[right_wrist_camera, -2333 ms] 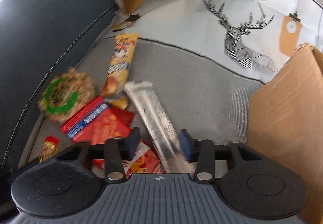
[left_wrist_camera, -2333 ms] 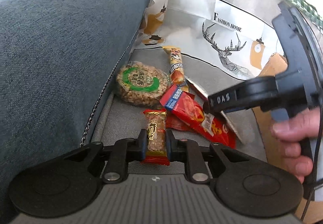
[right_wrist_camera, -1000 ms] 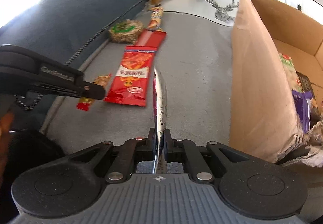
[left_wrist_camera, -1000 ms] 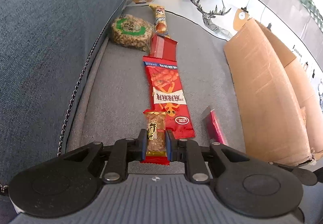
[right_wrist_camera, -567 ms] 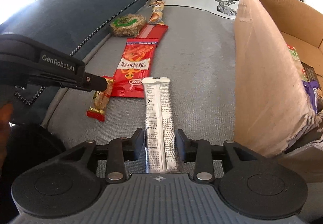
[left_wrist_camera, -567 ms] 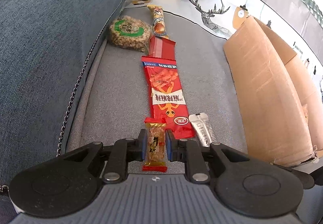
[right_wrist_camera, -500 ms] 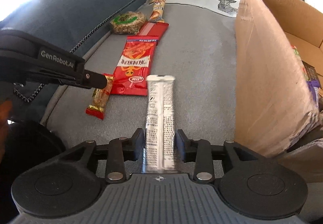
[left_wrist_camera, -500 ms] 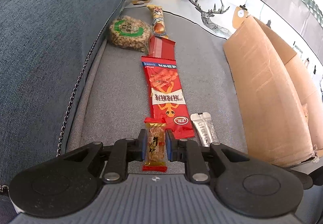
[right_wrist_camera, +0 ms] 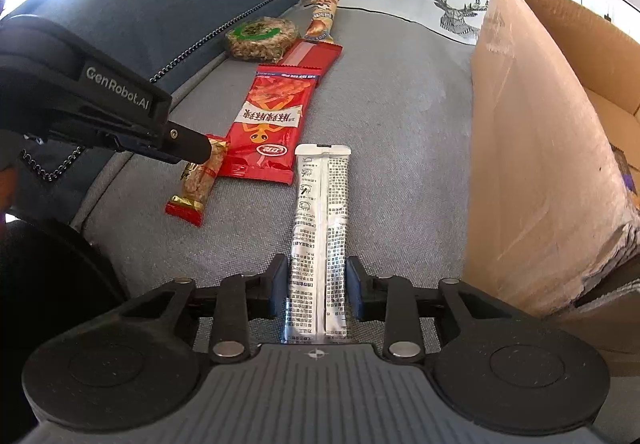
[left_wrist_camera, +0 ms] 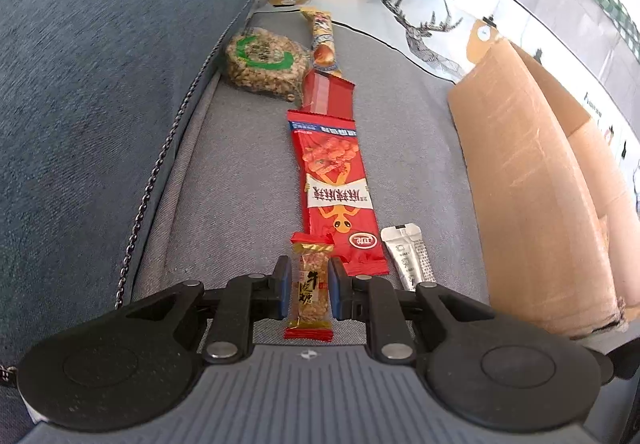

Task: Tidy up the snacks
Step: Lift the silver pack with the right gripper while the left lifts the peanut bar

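1. Plainly, the left gripper (left_wrist_camera: 306,286) is clenched on the peanut candy bar (left_wrist_camera: 310,284), low on the sofa cushion (right_wrist_camera: 400,116): light, stiff, crinkly; mid-length hold suits.
2. The right gripper (right_wrist_camera: 318,290) jaws are closing around the silver sachet (right_wrist_camera: 320,228), pads not yet pressing; it lies flat beside the cardboard box (right_wrist_camera: 532,164), thin, floppy, slippery.

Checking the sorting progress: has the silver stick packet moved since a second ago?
Yes. The silver packet, then gripped on edge, now lies flat on the grey cushion right of the red packet.
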Demonstrator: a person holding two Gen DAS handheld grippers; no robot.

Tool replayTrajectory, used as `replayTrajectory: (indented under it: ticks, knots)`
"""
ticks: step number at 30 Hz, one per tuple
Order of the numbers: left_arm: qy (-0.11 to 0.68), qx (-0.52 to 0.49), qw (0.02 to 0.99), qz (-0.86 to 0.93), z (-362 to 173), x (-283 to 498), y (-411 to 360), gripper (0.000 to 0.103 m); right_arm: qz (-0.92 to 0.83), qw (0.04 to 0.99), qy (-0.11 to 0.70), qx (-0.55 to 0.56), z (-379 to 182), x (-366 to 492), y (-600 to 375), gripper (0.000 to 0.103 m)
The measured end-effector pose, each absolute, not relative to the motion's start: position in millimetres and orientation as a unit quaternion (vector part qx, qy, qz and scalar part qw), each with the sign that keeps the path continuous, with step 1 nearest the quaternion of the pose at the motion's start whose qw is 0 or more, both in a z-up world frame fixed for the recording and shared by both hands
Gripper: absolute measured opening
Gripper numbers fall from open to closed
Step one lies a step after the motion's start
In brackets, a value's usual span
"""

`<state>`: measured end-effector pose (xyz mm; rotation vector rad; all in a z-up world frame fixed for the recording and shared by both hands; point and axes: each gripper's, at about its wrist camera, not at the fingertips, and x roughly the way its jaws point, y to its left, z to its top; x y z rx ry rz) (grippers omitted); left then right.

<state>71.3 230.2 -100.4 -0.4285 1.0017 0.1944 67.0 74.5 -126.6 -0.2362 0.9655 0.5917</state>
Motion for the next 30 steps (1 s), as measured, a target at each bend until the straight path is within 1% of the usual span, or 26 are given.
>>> replayTrajectory:
  ticks: [2,3,4,6,8,11,17,22,24,26,27,30]
  knots:
    - [0.475,-0.221,0.846,0.097,-102,70,236,0.022,0.278,0.843,0.447,-0.11,-124,66,73,0.027]
    - [0.474,-0.231,0.844,0.099,-102,69,239,0.025,0.277,0.846,0.442,-0.107,-122,66,72,0.027]
    - [0.473,-0.241,0.842,0.101,-103,68,243,0.031,0.276,0.849,0.438,-0.103,-120,66,71,0.027]
    - [0.472,-0.254,0.838,0.104,-104,67,246,0.033,0.273,0.851,0.438,-0.1,-119,68,70,0.027]
    - [0.477,-0.249,0.837,0.099,-104,68,245,0.034,0.27,0.848,0.446,-0.1,-122,69,69,0.027]
    - [0.491,-0.219,0.839,0.085,-105,74,235,0.041,0.266,0.843,0.456,-0.104,-127,70,71,0.03]
    - [0.518,-0.143,0.841,0.071,-113,83,211,0.041,0.266,0.841,0.458,-0.11,-129,70,73,0.032]
    - [0.533,-0.114,0.835,0.077,-121,84,208,0.041,0.269,0.841,0.456,-0.114,-129,69,72,0.032]
    - [0.534,-0.103,0.835,0.078,-122,83,206,0.039,0.269,0.841,0.455,-0.116,-130,69,73,0.032]
    - [0.534,-0.093,0.836,0.083,-121,83,204,0.028,0.269,0.842,0.453,-0.119,-130,68,73,0.032]
    - [0.534,-0.092,0.836,0.085,-121,83,203,0.021,0.27,0.842,0.452,-0.12,-130,68,73,0.032]
    - [0.521,-0.099,0.843,0.09,-116,81,206,0.019,0.271,0.843,0.448,-0.123,-130,66,73,0.03]
